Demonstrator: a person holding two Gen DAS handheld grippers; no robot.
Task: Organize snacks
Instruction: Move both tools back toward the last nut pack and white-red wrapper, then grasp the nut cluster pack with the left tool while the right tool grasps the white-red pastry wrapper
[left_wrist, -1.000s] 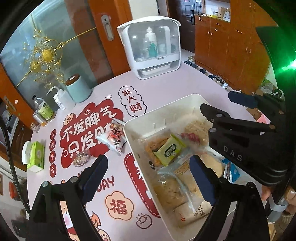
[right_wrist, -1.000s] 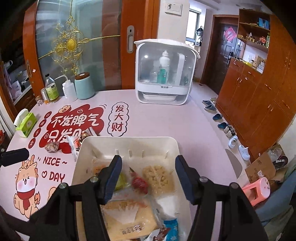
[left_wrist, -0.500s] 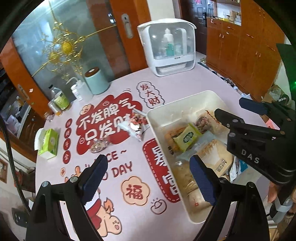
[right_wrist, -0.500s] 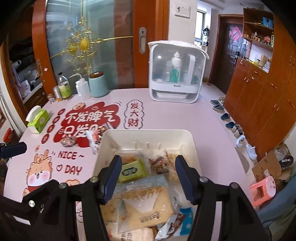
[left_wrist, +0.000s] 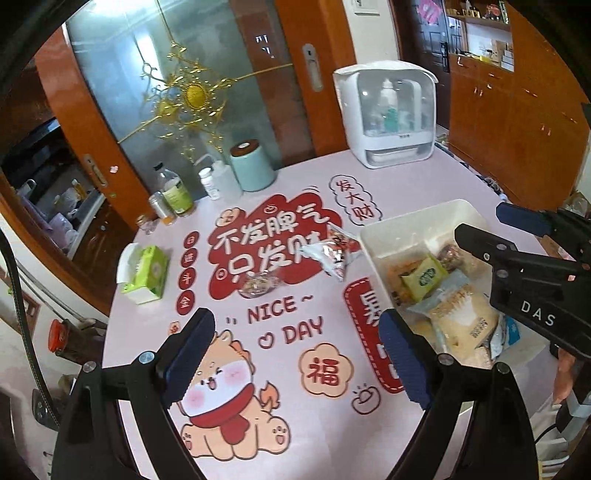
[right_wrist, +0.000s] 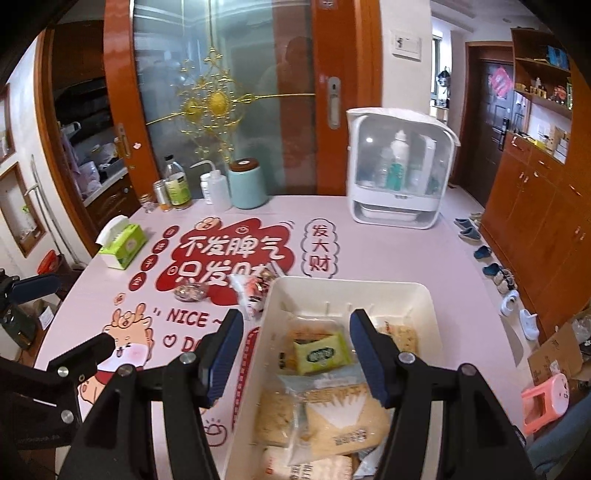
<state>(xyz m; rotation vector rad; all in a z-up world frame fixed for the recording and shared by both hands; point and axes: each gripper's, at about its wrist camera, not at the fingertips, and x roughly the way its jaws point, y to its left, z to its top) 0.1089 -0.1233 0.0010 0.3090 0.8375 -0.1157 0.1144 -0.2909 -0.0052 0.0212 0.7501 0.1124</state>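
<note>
Farther back: snack bin (right_wrist: 424, 295) under right tool (right_wrist: 295, 350).

A frosted glass door (right_wrist: 221, 110) with gold ornament stands far behind the table (right_wrist: 369, 236); wooden cabinets (right_wrist: 535, 206) line the right wall.

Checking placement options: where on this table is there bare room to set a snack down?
Free: the mat between the white bin and the white cabinet; also between the green tissue box and the clear-wrapped candy. Crowded: inside the bin, and by the silver-red packets at its corner.
</note>
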